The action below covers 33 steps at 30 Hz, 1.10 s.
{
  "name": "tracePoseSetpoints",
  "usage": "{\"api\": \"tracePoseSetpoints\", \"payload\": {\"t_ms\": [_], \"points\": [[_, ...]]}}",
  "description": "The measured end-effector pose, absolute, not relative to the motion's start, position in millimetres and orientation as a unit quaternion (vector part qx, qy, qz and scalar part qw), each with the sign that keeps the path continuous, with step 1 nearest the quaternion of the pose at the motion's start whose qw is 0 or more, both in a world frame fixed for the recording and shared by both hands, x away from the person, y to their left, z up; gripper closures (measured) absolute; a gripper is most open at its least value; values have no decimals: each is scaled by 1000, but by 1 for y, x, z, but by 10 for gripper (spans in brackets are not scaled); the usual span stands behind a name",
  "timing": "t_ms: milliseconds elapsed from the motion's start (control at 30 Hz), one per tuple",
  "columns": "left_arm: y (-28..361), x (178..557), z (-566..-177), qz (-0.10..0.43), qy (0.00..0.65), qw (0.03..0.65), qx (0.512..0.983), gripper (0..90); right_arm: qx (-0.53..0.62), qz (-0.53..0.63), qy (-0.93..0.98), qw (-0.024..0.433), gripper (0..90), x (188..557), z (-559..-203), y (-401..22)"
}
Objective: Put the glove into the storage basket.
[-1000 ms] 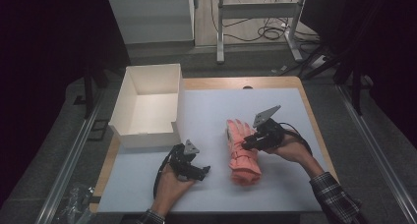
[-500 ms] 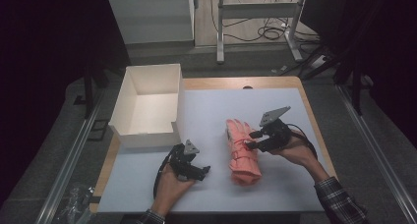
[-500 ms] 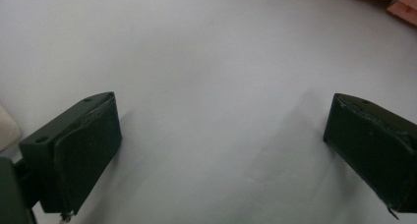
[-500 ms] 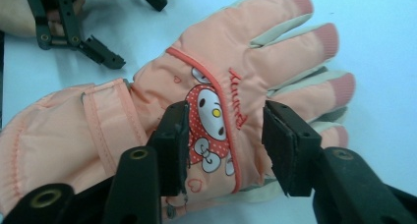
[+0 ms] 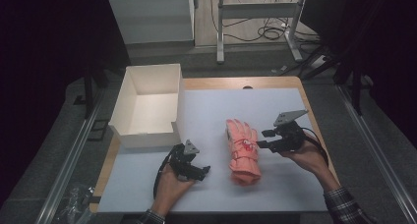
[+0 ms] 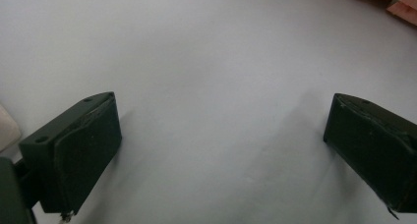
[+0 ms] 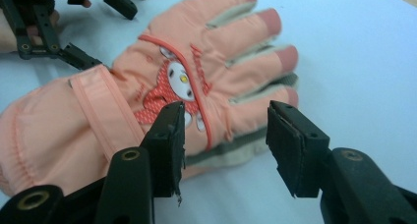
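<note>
White table cover (image 5: pixel 275 184) bears a pink glove (image 5: pixel 243 148); right gripper (image 5: pixel 263 139), jaws just opening, released beside it; left gripper (image 5: pixel 204 171) spread wide, empty.

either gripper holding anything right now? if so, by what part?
Nothing is held. The right gripper has just been opening beside the pink glove, its pads off the fabric. The left gripper stands open over the bare table.
</note>
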<state>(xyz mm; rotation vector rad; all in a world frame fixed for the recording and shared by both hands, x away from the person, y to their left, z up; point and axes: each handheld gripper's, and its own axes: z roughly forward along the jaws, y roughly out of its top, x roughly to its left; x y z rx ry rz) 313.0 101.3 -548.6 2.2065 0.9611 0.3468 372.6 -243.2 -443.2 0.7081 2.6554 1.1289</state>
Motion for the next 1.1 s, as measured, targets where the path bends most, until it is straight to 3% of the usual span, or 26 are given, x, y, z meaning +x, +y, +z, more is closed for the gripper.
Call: {"api": "tracePoseSetpoints", "payload": {"t_ms": [167,467,633,1100], "points": [[101,313,-548,134,370,347,852,10,259,382,884,78,539,366,-453,-256],[101,313,-549,133,372,348,850,10,271,386,880,58,785,349,-482,-270],[101,313,-549,133,372,348,850,10,273,386,879,55,872,337,-495,-271],[101,313,-549,133,372,348,850,10,267,398,877,34,887,311,-520,-264]]}}
